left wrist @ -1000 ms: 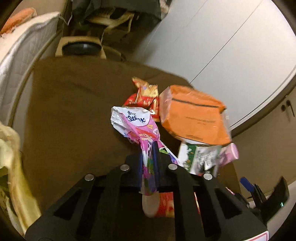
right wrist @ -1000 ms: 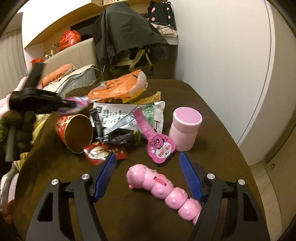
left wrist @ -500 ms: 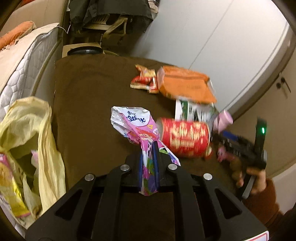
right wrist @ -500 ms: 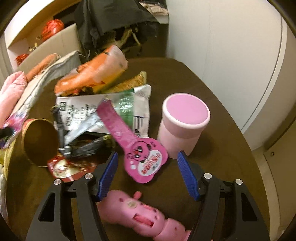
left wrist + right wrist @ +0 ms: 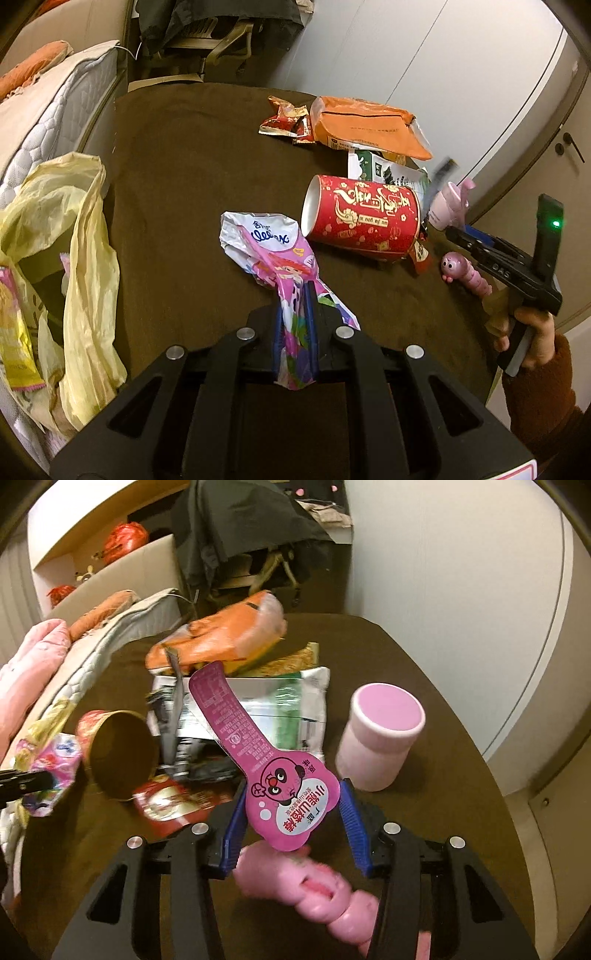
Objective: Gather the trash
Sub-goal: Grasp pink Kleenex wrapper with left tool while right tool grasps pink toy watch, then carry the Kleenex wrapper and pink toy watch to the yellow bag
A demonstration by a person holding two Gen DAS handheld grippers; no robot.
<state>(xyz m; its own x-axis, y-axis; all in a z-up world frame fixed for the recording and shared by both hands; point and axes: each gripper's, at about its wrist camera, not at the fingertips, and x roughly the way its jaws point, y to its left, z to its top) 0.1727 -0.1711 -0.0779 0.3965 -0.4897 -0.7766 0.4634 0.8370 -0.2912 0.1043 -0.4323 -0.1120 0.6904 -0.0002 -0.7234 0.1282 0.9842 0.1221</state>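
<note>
Dangling above the brown table point(image 5: 177, 177), the pink snack wrapper point(image 5: 273, 258) is pinched tight in the left gripper point(image 5: 295, 325), near the yellow bag point(image 5: 81, 229). The right gripper point(image 5: 291, 827) is closing around a pink card label point(image 5: 291, 797), pads not yet pressing it, beside the red cup point(image 5: 362, 218).

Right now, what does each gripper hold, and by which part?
The left gripper pinches the pink wrapper by its twisted lower end. The right gripper is closing around the pink card's round end; not gripped yet.

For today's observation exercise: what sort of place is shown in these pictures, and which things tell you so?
Probably a lived-in bedroom at home: a quilted mattress beside a brown-covered table, a chair draped with dark clothes, and a yellow plastic bag for snack wrappers.
</note>
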